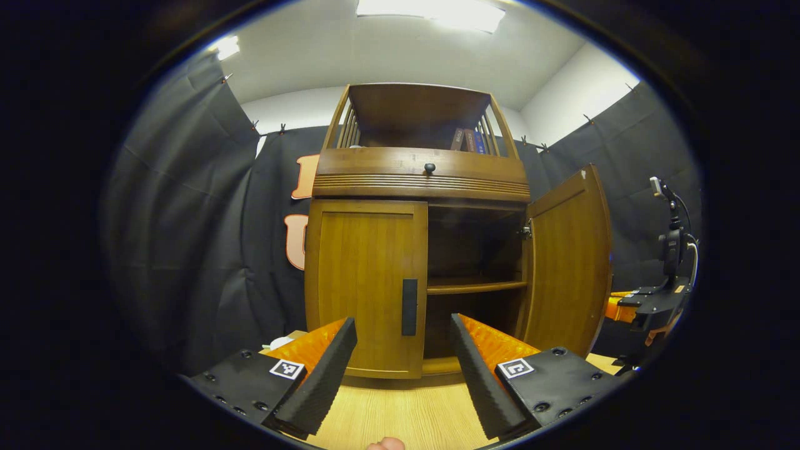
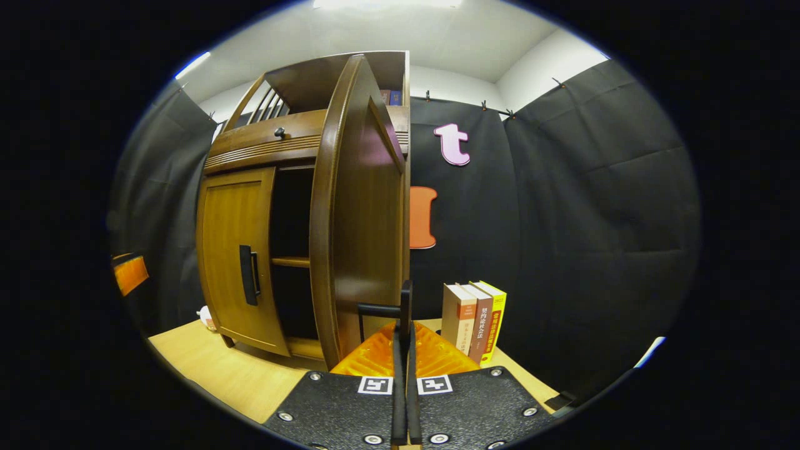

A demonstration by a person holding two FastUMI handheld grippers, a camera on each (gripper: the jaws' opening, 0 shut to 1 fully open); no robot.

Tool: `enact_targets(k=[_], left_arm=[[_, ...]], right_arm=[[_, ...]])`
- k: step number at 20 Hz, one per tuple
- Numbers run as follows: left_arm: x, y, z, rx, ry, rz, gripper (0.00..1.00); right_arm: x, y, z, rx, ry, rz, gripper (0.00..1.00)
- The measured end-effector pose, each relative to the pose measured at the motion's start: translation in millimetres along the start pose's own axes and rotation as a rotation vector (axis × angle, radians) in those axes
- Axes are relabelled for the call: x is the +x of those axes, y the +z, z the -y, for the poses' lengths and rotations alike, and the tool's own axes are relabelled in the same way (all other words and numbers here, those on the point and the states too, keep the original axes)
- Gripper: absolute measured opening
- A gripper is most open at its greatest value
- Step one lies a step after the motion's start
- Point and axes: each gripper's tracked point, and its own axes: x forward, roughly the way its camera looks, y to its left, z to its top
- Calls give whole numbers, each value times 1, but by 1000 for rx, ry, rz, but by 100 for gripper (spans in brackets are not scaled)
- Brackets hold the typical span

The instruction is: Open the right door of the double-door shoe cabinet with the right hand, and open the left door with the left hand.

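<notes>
Jaws spread wide, the left gripper [image 1: 403,369] hangs above the pale wooden counter [image 1: 400,412], facing the closed left door [image 1: 365,284] of the brown wooden double-door shoe cabinet [image 1: 420,181] and its dark vertical handle [image 1: 409,307]; neither finger touches the door. Beside it, the right door [image 1: 572,262] stands swung open, exposing a dark interior with one shelf board [image 1: 475,287]. In the right gripper view, the right gripper [image 2: 405,350] has its jaws pressed narrow around the dark handle [image 2: 400,309] on the open right door [image 2: 356,219], whose edge looms just ahead. Three upright books [image 2: 473,328] stand on the counter just right of that door, against the black cloth wall. A round dark knob [image 1: 429,167] sits on the drawer front above both doors, and more books [image 1: 469,140] rest in the slatted top rack.
</notes>
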Motion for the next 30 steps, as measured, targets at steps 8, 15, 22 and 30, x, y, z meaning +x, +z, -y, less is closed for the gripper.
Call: enact_targets(k=[8, 15, 22, 30], left_arm=[[2, -2, 2, 12, 6, -8, 96], [0, -5, 9, 19, 3, -19, 97], [-2, -1, 16, 26, -4, -15, 97], [-4, -2, 19, 7, -6, -16, 96]], right_arm=[[3, 0, 19, 25, 86, 18, 0], [10, -3, 44, 40, 170, 20, 0], [13, -3, 61, 44, 243, 21, 0], [12, -2, 63, 47, 240, 26, 4]])
